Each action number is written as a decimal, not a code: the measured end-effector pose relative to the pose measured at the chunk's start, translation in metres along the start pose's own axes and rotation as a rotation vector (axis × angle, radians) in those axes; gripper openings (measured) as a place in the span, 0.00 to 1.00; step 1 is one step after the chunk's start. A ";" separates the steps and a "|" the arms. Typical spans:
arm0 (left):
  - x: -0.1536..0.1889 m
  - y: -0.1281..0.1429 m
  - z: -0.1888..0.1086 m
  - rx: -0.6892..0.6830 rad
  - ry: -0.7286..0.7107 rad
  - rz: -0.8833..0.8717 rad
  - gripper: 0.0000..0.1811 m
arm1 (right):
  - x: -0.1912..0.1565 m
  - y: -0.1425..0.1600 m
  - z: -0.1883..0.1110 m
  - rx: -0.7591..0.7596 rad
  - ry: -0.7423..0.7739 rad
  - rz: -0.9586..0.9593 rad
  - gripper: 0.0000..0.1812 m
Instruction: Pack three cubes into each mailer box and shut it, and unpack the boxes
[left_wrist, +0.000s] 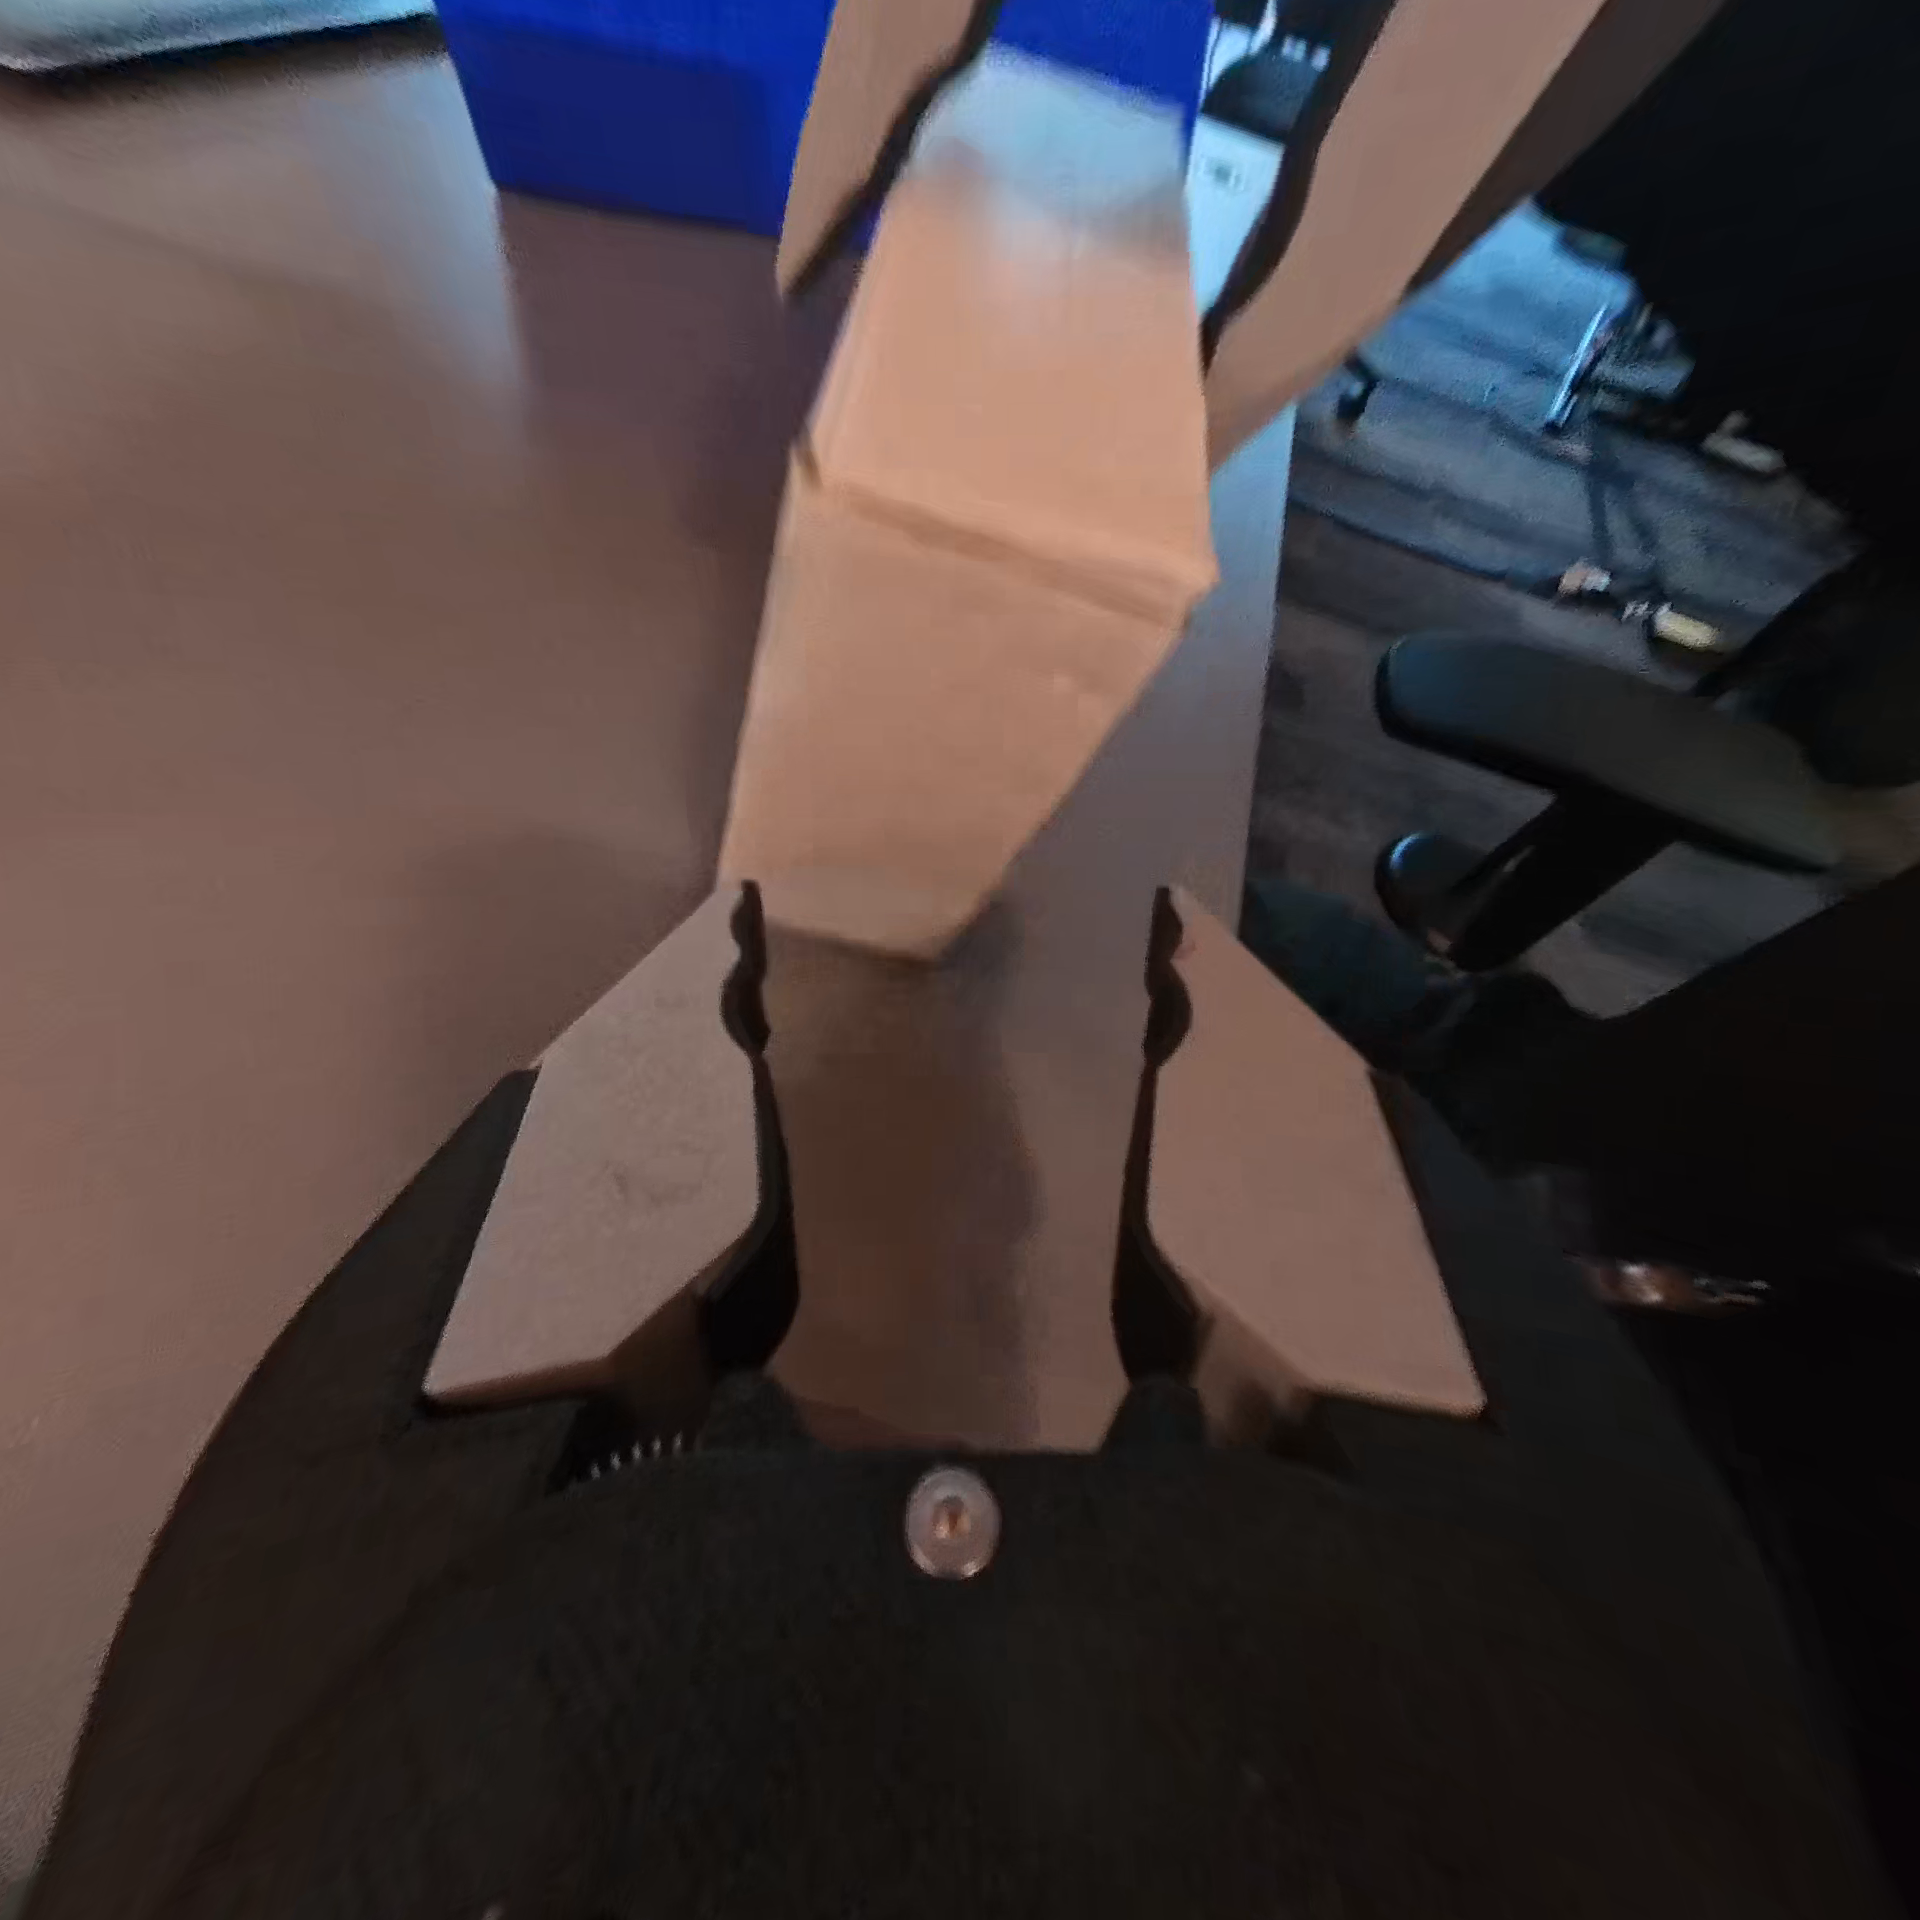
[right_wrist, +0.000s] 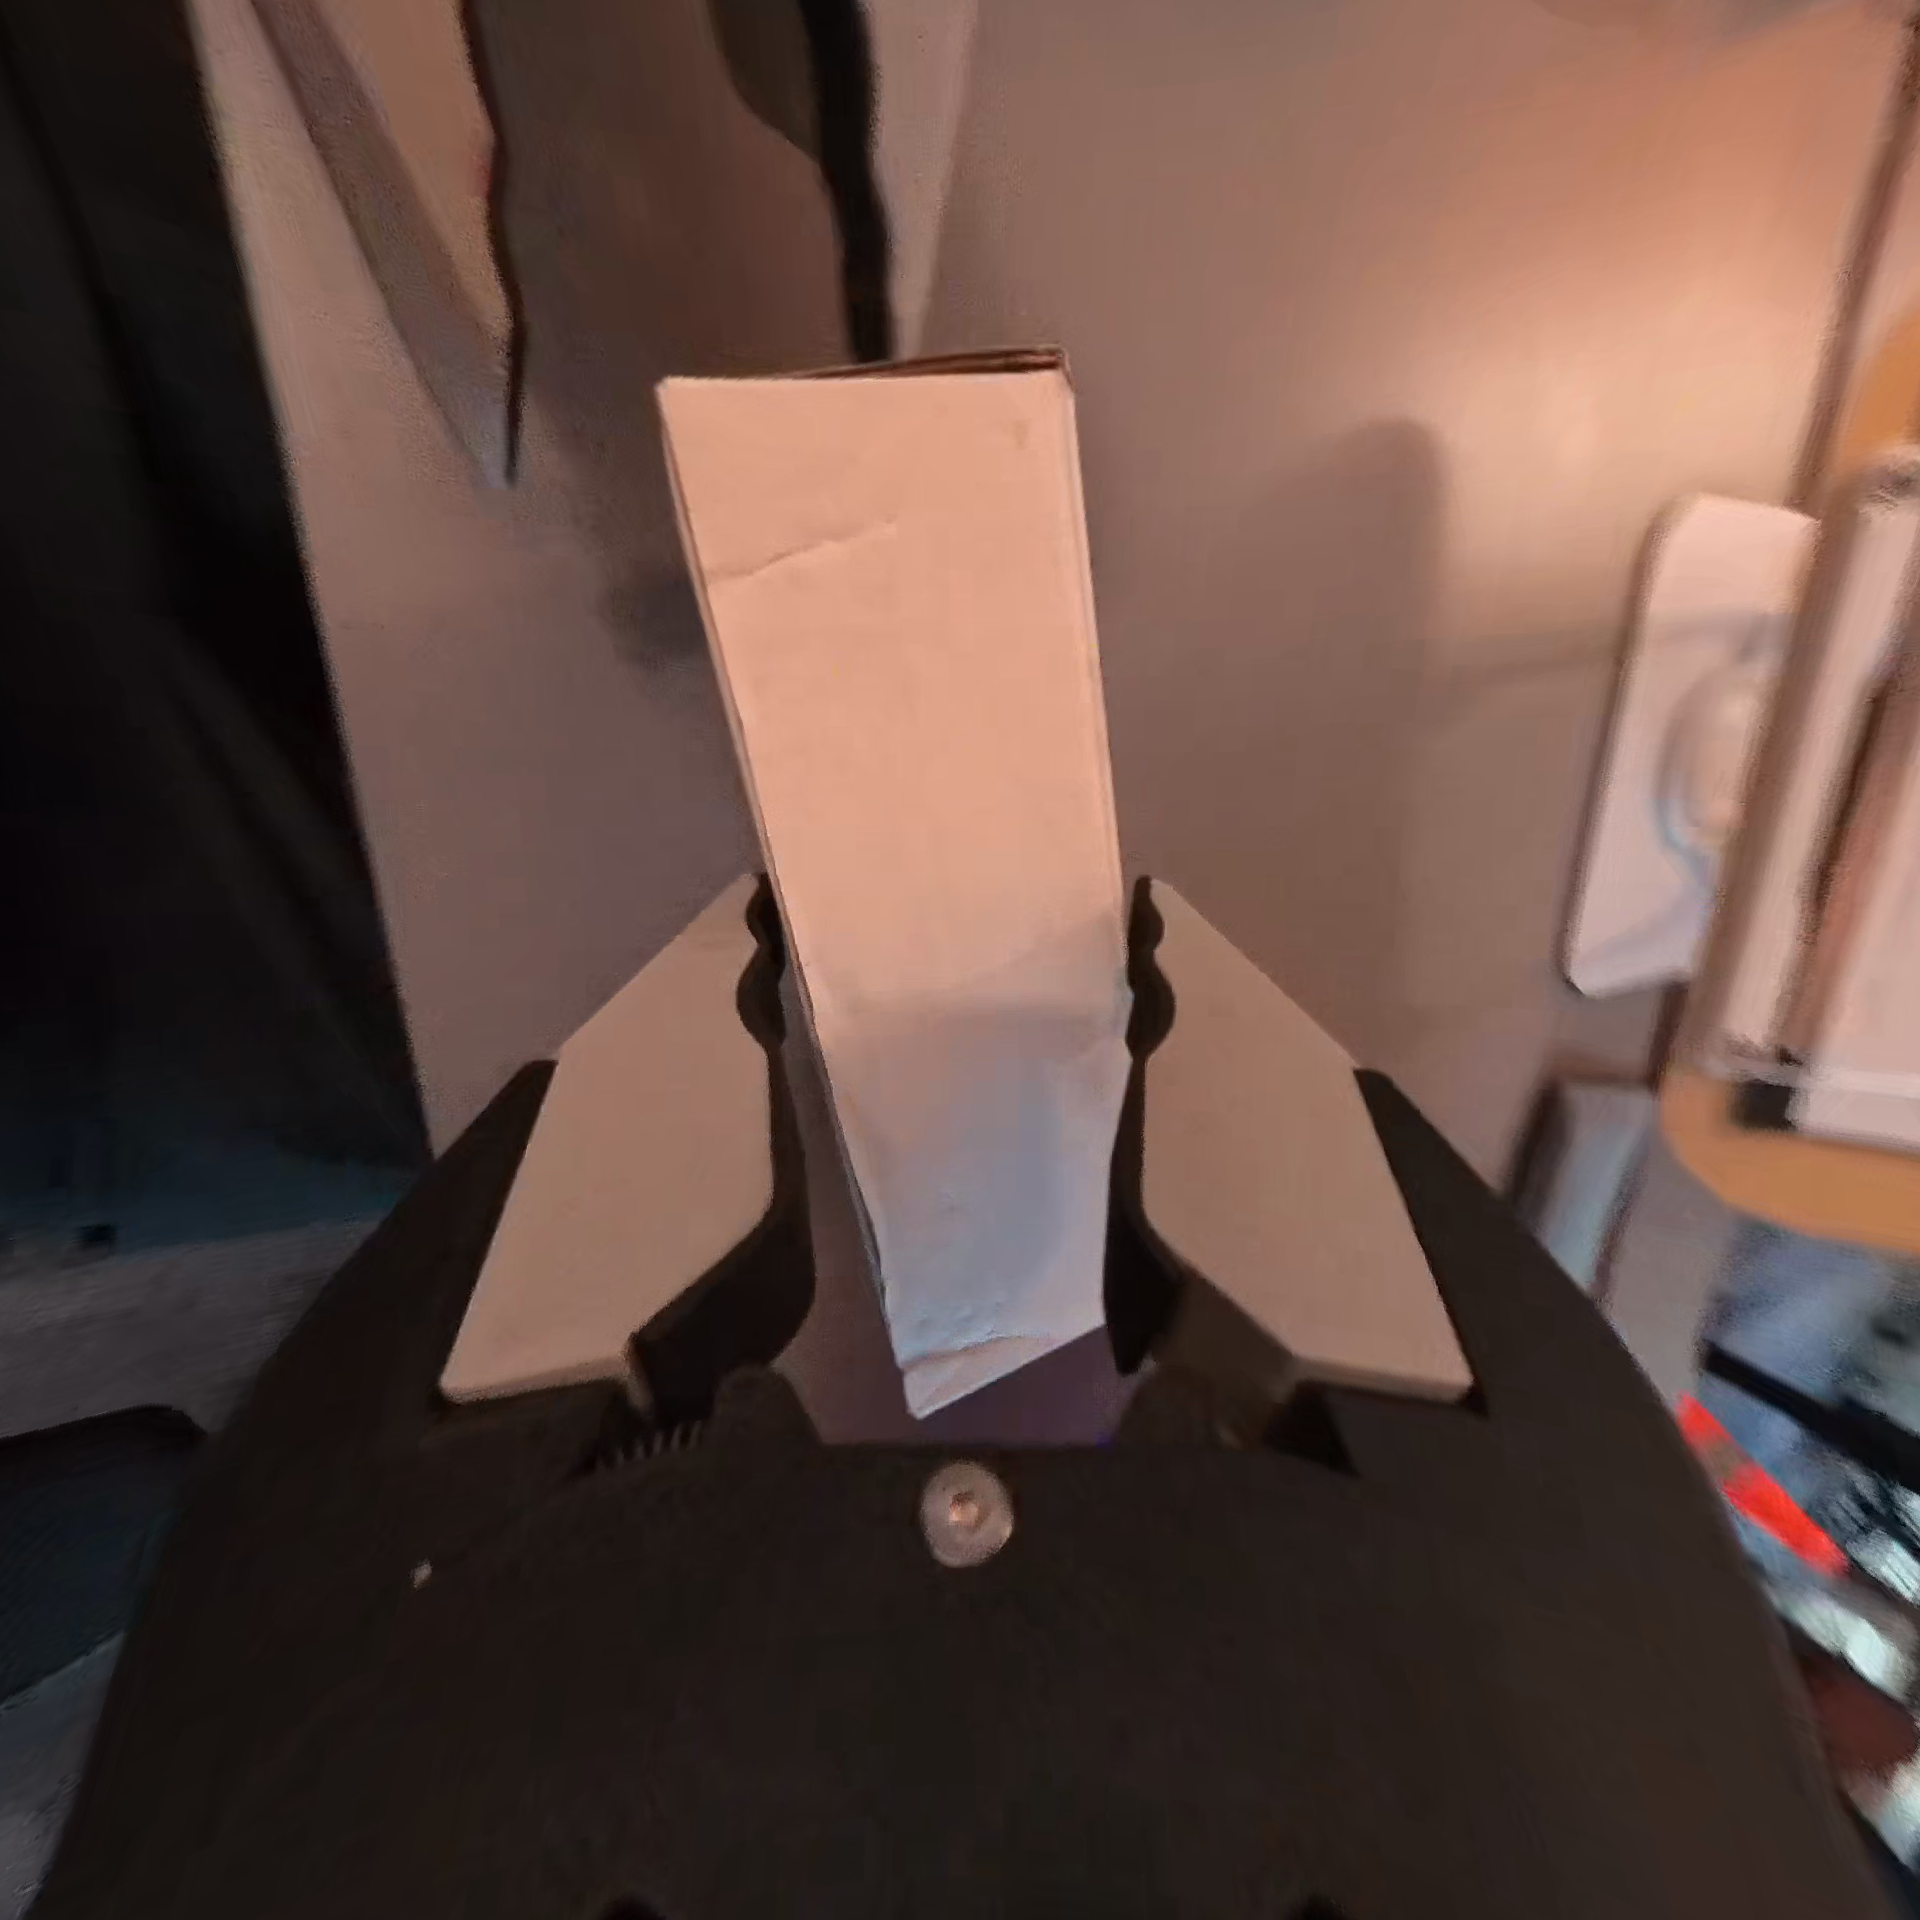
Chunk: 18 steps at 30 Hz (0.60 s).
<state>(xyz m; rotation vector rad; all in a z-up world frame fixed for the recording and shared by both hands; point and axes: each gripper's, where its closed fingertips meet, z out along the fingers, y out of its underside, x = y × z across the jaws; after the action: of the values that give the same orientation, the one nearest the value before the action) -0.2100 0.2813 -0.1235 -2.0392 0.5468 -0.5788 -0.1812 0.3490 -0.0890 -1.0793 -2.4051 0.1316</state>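
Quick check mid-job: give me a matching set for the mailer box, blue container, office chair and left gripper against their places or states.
Things:
1. mailer box
2. blue container
3. office chair
4. left gripper

Places or states:
A. open, holding nothing
B. on the table, at its far end
C. clamped in the right gripper
D. off the table, beside its edge

Pairs: 1-C, 2-B, 3-D, 4-A

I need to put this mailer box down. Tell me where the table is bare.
The table lies bare on the left, between the blue bin at the back and the left gripper. The right is crowded: the mailer box sits near the table edge, with the right gripper holding it and an office chair beyond.
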 end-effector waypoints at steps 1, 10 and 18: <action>-0.001 0.004 0.006 -0.024 -0.013 0.025 0.38 | 0.005 0.009 -0.009 -0.018 0.072 0.005 0.36; -0.009 -0.014 0.048 -0.034 -0.084 0.233 0.23 | 0.111 0.170 -0.180 -0.118 0.867 0.065 0.36; -0.017 -0.040 0.050 0.107 -0.112 0.241 0.16 | 0.145 0.291 -0.153 -0.193 0.925 -0.063 0.35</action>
<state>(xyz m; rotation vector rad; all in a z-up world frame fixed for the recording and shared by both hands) -0.1875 0.3432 -0.1151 -1.8582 0.6684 -0.3406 0.0066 0.6349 0.0202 -0.8658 -1.6169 -0.5218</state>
